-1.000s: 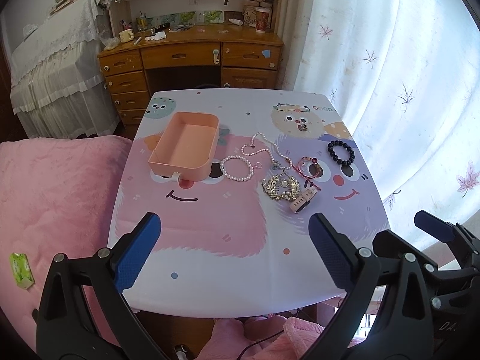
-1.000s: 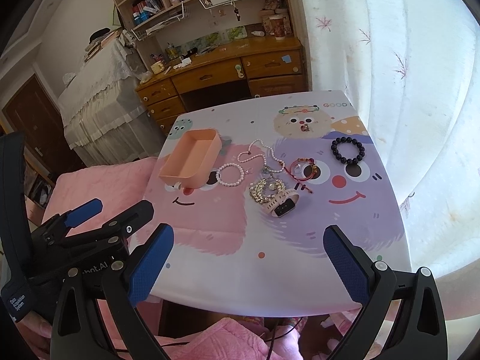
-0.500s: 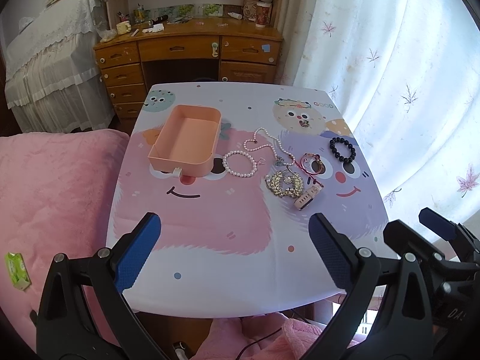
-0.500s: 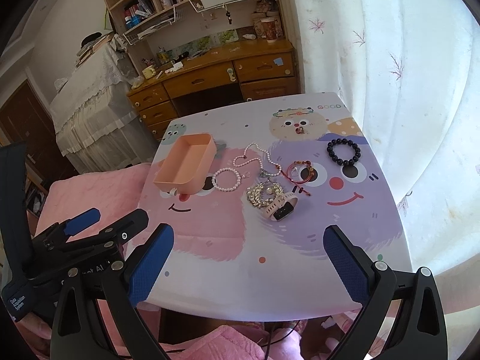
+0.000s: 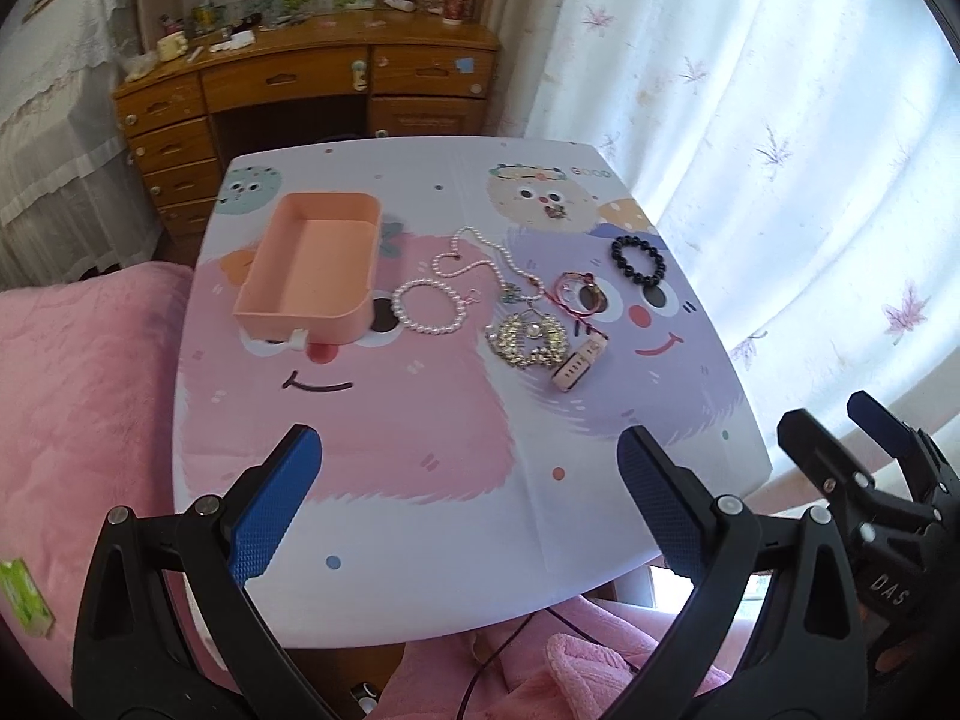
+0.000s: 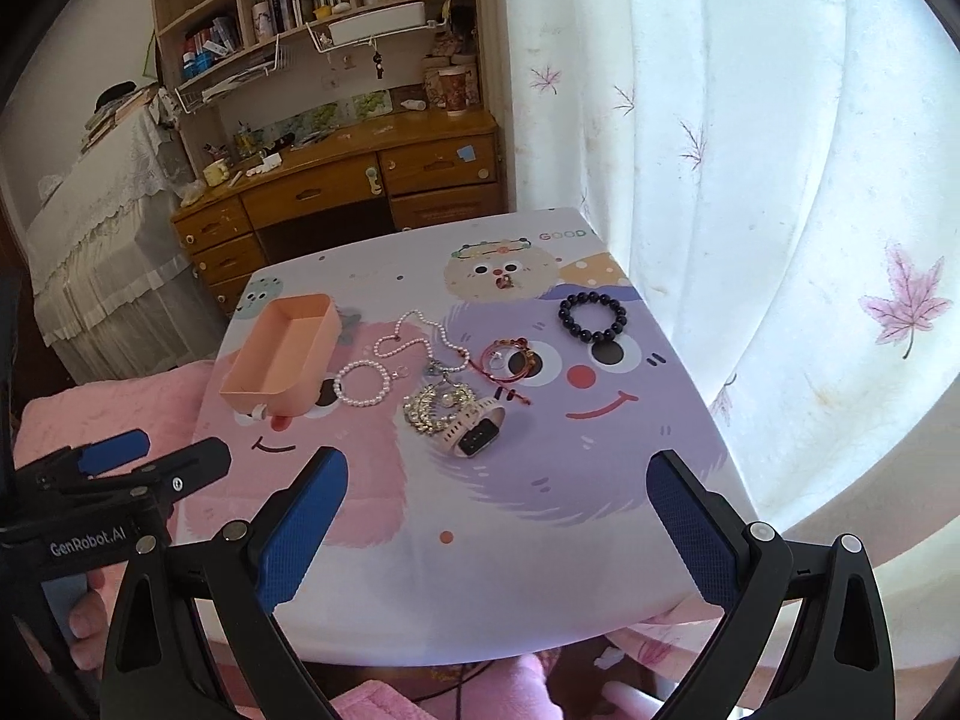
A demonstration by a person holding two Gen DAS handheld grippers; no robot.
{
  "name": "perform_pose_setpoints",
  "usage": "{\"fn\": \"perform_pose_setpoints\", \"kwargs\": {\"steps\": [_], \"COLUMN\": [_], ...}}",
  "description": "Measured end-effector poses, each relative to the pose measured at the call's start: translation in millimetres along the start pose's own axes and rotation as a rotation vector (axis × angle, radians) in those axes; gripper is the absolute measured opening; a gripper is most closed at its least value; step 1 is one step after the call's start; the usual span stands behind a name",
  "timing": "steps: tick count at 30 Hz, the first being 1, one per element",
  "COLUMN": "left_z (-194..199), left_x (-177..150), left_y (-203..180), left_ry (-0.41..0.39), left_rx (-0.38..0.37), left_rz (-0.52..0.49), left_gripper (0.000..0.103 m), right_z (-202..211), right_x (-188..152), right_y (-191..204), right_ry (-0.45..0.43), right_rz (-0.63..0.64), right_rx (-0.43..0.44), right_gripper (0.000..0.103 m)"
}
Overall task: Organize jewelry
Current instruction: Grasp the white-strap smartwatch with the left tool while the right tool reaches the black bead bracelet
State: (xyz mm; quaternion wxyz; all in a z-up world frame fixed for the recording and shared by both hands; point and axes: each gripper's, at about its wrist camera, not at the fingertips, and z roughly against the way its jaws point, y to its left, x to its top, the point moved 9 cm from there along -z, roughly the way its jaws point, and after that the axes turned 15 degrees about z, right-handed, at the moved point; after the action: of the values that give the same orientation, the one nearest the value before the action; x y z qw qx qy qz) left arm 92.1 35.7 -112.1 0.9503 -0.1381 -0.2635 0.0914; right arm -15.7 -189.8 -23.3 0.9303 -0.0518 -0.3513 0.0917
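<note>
Hand-held gripper (image 6: pixel 495 516) (agape) before tangled jewelry (image 6: pixel 447 378)

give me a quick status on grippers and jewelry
Left gripper and right gripper open, empty. Jewelry, including pearl bracelet, on table beside pink box; box empty. Nothing in the way.

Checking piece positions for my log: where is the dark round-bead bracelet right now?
In both wrist views the dark round-bead bracelet lies alone on the purple print at the table's far right, near the white curtain, just beyond the red cord bracelet.
</note>
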Motion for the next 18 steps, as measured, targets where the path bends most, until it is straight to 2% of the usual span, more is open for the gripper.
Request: {"fn": "perform_pose_setpoints", "kwargs": {"steps": [3,5,9,12,14,18], "left_z": [-6.7,-11.1,-21.3,-30.9,-40.6,-76.6], "left_x": [1.8,1.5,-2.1,-2.6,-1.5,2.5], "left_y": [-17.1,-33.3,-62.3,-79.2,-88.3,-104.3], "left_ry": [0.004,-0.006,-0.036,-0.049,-0.047,0.027], "left_rx": [-0.031,-0.05,-0.081,-0.097,-0.093,-0.067], "left_rz": [-0.08,-0.171,-0.36,-0.461,-0.5,-0.497], "left_gripper": [0.098,0.098,0.098,0.098,0.095,0.089], "right_z": [-1.9,-3.6,-5.5,-13.2,-26.2,-63.0], "right_x": [-4.7,-5.4,4.2,15.8,24.5,43.5], "right_y": [-5.9,-11.5,-27.9,-45.2,-58.2,-80.6], "right_ry": [0.015,0.015,-0.036,-0.066,-0.072,-0.074], "right_rz": [0.052,0.087,0.137,0.165,0.189,0.222], "right_rx": [-0.067,-0.105,-0.135,-0.15,-0.162,-0.156], "right_gripper": [0.102,0.102,0.101,0.101,0.101,0.097]}}
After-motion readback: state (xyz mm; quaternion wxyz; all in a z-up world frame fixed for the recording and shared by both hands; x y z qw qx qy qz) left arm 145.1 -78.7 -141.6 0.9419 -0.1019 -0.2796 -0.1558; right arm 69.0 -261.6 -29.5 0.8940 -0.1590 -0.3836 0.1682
